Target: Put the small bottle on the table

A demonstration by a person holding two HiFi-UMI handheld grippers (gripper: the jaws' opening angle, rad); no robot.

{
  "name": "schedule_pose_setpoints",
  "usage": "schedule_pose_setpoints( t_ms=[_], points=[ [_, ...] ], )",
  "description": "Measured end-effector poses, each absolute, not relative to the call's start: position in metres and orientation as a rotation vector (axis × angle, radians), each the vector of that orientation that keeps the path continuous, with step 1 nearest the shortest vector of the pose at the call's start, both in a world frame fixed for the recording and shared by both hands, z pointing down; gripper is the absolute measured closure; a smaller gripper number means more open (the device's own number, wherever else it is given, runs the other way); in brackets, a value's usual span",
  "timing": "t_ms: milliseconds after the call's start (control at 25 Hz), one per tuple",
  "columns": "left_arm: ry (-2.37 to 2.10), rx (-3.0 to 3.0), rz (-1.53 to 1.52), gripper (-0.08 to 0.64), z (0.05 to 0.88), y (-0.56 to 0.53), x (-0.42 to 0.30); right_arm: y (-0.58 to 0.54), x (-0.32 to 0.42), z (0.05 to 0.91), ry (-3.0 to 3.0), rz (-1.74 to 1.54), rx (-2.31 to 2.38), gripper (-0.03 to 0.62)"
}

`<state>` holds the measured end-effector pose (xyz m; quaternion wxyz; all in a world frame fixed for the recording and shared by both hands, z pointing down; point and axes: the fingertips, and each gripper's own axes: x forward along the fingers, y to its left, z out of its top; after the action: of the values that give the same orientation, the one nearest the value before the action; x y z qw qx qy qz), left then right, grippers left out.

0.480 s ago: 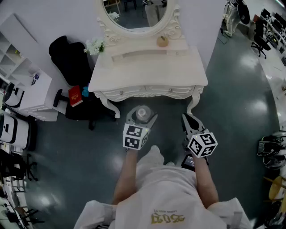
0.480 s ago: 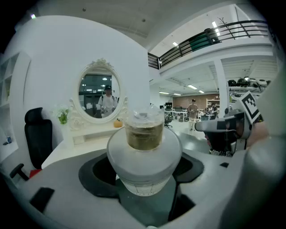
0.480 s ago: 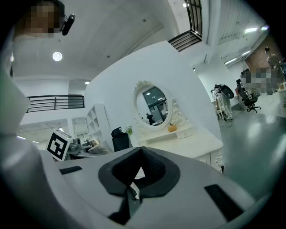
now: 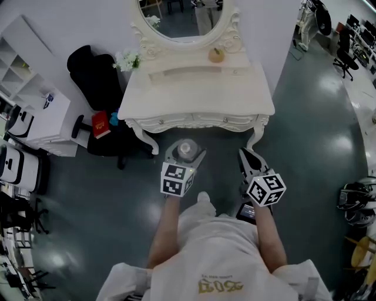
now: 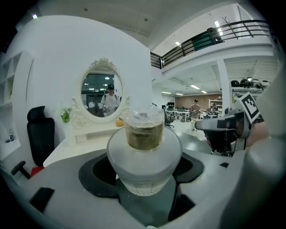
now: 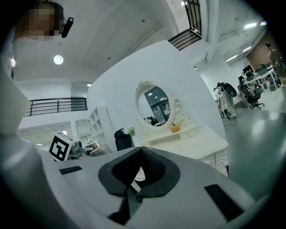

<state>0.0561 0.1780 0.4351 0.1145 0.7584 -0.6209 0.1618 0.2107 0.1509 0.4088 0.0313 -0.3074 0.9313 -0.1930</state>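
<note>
A: What carries things here?
B: A white dressing table with curved legs, standing on the dark, glossy floor.
A: And what is on it?
B: An oval mirror at the back, white flowers at its back left corner, and a small round orange thing on the raised ledge below the mirror.

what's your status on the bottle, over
Left gripper shut on small frosted clear-capped bottle, short of white dressing table. Right gripper shut, empty. Nothing in the way.
</note>
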Motion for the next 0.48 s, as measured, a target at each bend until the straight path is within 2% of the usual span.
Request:
schedule_pose_setpoints(
  t_ms=[480],
  points=[
    [-1.819, 2.187, 0.438, 0.214, 0.443, 0.138, 0.021, 0.093, 0.181, 0.419, 2.926, -0.573, -0.965, 0.580]
  ],
)
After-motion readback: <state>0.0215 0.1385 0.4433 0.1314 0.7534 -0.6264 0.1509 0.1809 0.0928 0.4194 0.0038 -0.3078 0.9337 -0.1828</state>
